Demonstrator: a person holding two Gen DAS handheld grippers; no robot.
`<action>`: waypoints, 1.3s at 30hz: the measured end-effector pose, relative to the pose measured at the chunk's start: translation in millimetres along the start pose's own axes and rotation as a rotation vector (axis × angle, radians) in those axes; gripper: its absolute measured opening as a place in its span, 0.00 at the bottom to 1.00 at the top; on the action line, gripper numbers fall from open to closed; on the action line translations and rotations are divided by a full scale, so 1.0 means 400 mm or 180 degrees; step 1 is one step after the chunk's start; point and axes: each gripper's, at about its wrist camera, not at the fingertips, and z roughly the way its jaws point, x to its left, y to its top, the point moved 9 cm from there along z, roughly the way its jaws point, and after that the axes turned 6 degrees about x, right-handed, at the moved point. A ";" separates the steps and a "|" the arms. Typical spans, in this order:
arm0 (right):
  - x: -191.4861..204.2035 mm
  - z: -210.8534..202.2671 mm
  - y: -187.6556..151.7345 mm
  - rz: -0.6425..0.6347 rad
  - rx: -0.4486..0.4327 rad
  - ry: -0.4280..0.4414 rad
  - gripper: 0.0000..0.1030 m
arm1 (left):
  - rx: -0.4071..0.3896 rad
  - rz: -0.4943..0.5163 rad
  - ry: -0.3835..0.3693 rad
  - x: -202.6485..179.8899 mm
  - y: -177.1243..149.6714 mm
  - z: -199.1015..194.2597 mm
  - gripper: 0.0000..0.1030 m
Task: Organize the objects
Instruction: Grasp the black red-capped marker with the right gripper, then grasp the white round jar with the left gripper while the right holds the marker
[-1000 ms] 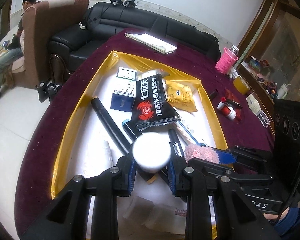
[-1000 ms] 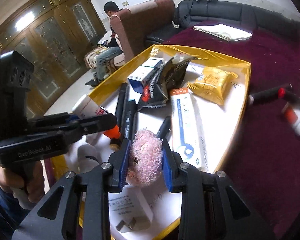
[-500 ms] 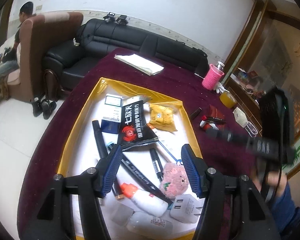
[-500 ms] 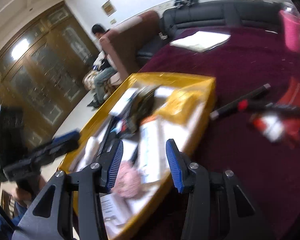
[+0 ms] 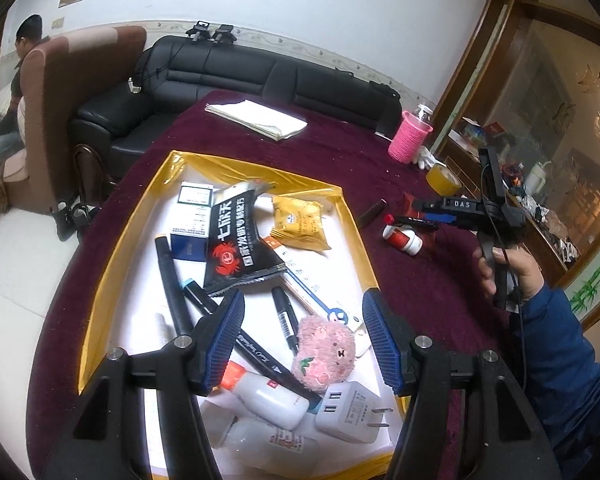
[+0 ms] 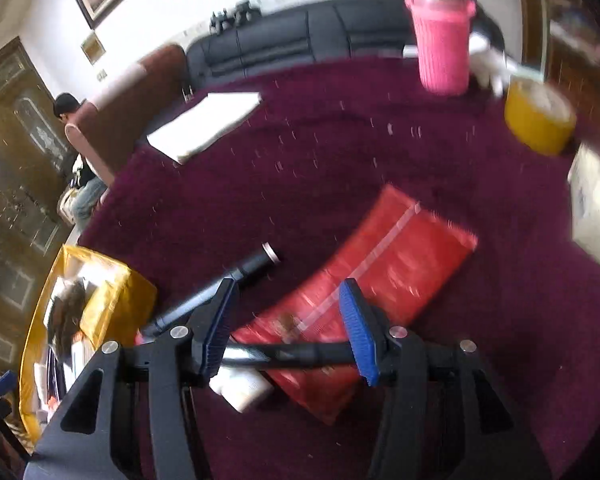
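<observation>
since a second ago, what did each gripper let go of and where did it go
The left gripper let go of the white bottle, now lying in the gold tray, and backed off open. The right gripper dropped the pink plush toy in the tray, then swung out over the red packet, its fingers opening. The other tray items stayed put.

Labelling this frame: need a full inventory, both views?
gold-walled tray: 1, on maroon cloth
pink plush toy: 1, in tray
white USB charger: 1, in tray
black crab-print packet: 1, in tray
yellow snack pouch: 1, in tray
black marker: 1, in tray
red plastic bag: 1, on cloth
pink cup: 1, far edge
yellow tape roll: 1, beside cup
left gripper: open, over tray
right gripper: opening, over bag
</observation>
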 end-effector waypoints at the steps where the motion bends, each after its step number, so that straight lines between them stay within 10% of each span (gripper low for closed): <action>1: 0.005 0.004 -0.014 -0.0020 0.0063 0.0084 0.49 | 0.0035 0.0011 0.0006 -0.004 -0.002 0.007 0.54; 8: 0.114 -0.019 -0.138 -0.0144 0.0628 0.0975 0.50 | 0.0129 0.0073 -0.0007 -0.033 -0.012 0.038 0.54; 26: 0.108 -0.029 -0.283 -0.0712 0.0791 0.0780 0.51 | 0.0259 0.0286 -0.0082 -0.107 -0.027 0.050 0.54; 32: 0.155 -0.017 -0.337 -0.1448 0.0597 0.0117 0.51 | 0.0319 0.0307 -0.0052 -0.126 -0.033 0.056 0.54; 35: 0.165 -0.005 -0.339 -0.1620 0.0479 -0.0290 0.17 | 0.0322 0.0353 -0.0024 -0.140 -0.036 0.051 0.54; 39: 0.178 -0.009 -0.348 -0.1607 0.0383 -0.0428 0.12 | 0.0316 0.0362 -0.0014 -0.151 -0.037 0.042 0.54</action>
